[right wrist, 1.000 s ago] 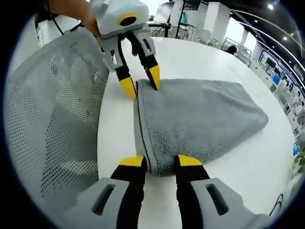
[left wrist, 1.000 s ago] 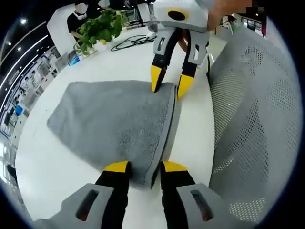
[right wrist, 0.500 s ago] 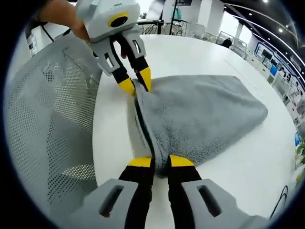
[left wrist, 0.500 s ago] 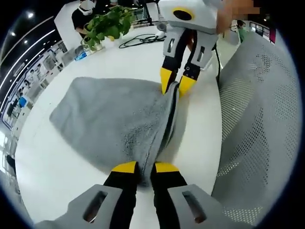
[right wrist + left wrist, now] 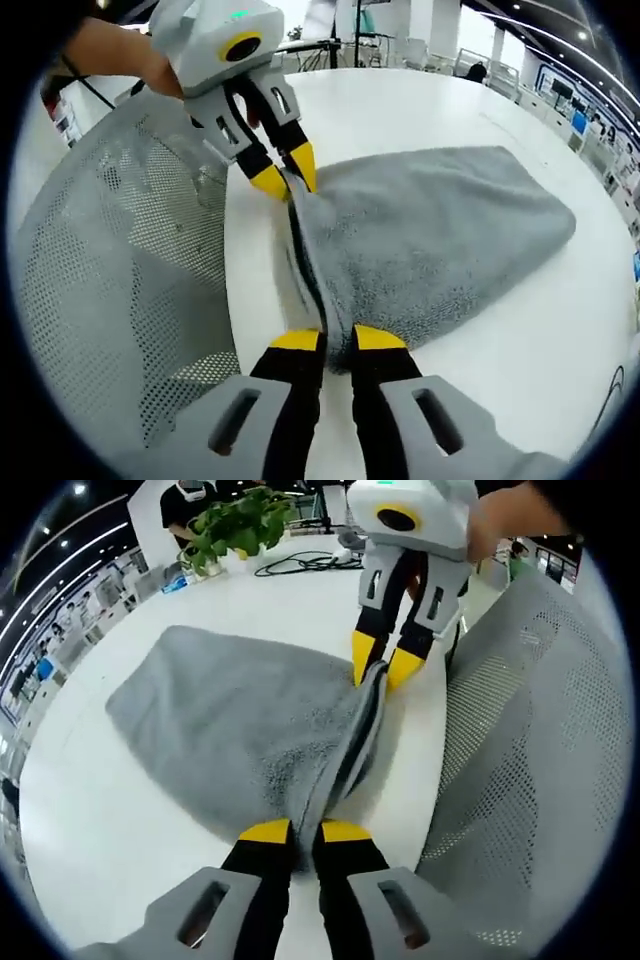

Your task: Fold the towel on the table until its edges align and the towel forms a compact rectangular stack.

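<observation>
A grey towel point(image 5: 235, 715) lies on the round white table point(image 5: 110, 820), its near edge lifted off the surface into a ridge. My left gripper point(image 5: 295, 832) is shut on one corner of that edge. My right gripper point(image 5: 384, 662) comes in at the top of the left gripper view, pinching the other corner. In the right gripper view the towel point(image 5: 430, 235) spreads to the right; my right gripper point(image 5: 338, 339) is shut on its near corner, and my left gripper point(image 5: 284, 178) clamps the far corner at the upper left.
A grey mesh chair back point(image 5: 520, 750) stands close along the table edge, also the mesh chair point(image 5: 110, 280) at left. A potted plant point(image 5: 240, 525) and a black cable point(image 5: 305, 565) sit at the table's far side. A person's hand point(image 5: 110, 45) holds the left gripper.
Both grippers went from open around the towel's edge to shut on its corners. The edge has since risen off the table into a ridge.
</observation>
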